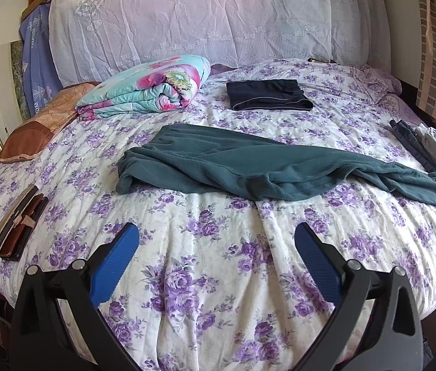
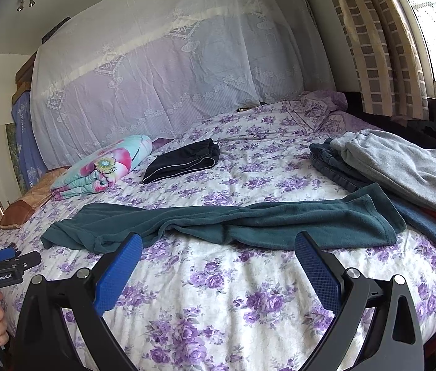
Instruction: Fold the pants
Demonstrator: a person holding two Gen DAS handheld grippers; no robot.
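Note:
Teal fleece pants (image 1: 248,167) lie stretched across the flowered bed (image 1: 218,278), waist at the left, legs running right. They also show in the right wrist view (image 2: 233,219). My left gripper (image 1: 216,235) is open and empty, hovering above the bedspread in front of the pants, apart from them. My right gripper (image 2: 218,244) is open and empty, close in front of the pants' near edge. The left gripper also shows at the left edge of the right wrist view (image 2: 1,256).
Folded dark pants (image 1: 268,94) lie behind the teal ones. A folded floral quilt (image 1: 146,88) and a brown pillow (image 1: 38,126) sit at the back left. Wallets and a phone (image 1: 17,219) lie at left. A pile of clothes (image 2: 397,167) sits at right.

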